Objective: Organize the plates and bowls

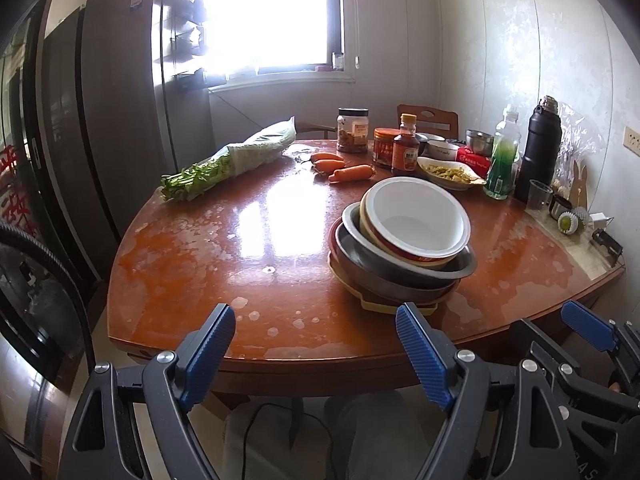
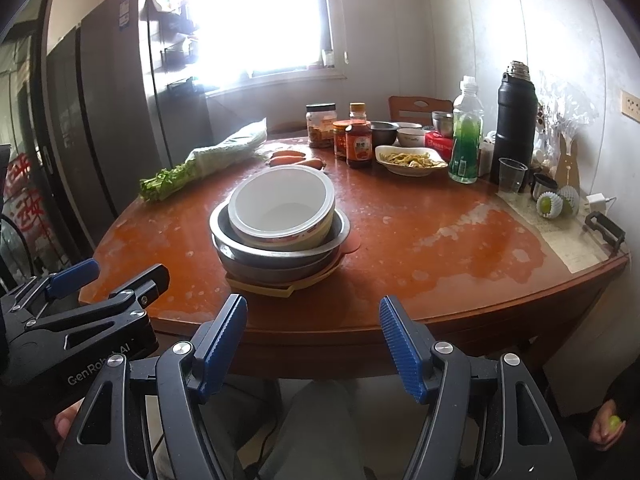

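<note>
Both grippers, left [image 1: 316, 344] and right [image 2: 313, 334], hang off the table's [image 2: 440, 280] near edge, jaws wide and empty. The bowl [image 2: 282, 204] tops the stack [image 2: 276, 256] at the right gripper's 12 o'clock. Judging by its tilt, lift straight up by the rim so the pans beneath stay put.

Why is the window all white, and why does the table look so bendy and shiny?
In the left wrist view the window is blown out by daylight, and its glare streaks the table. In the right wrist view the window is overexposed too. Both fisheye lenses curve the table edge and walls.
</note>
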The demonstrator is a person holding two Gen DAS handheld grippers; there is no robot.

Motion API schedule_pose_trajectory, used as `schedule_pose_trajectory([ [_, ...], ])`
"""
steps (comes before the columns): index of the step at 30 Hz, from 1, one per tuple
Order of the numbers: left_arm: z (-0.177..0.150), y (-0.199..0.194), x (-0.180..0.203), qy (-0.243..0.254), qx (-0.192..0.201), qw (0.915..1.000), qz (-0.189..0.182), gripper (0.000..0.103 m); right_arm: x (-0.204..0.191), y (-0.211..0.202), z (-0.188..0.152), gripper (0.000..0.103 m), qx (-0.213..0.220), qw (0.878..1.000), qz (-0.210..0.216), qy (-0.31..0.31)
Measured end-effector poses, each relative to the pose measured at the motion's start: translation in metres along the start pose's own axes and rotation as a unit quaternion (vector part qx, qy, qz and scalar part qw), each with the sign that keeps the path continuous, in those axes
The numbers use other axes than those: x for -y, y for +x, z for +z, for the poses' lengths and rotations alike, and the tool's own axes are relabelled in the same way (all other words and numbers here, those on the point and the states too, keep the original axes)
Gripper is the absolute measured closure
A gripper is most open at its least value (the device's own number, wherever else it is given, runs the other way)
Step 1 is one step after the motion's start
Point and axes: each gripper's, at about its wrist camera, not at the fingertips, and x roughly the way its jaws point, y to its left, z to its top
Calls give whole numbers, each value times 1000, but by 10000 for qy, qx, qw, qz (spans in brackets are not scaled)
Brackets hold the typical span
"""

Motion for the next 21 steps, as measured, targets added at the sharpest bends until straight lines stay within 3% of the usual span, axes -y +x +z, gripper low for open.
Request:
schedule_pose_trajectory([
  [21, 3, 5, 11, 97, -47, 9999, -85, 21, 8, -1, 3, 32, -31, 9999, -137, 9],
])
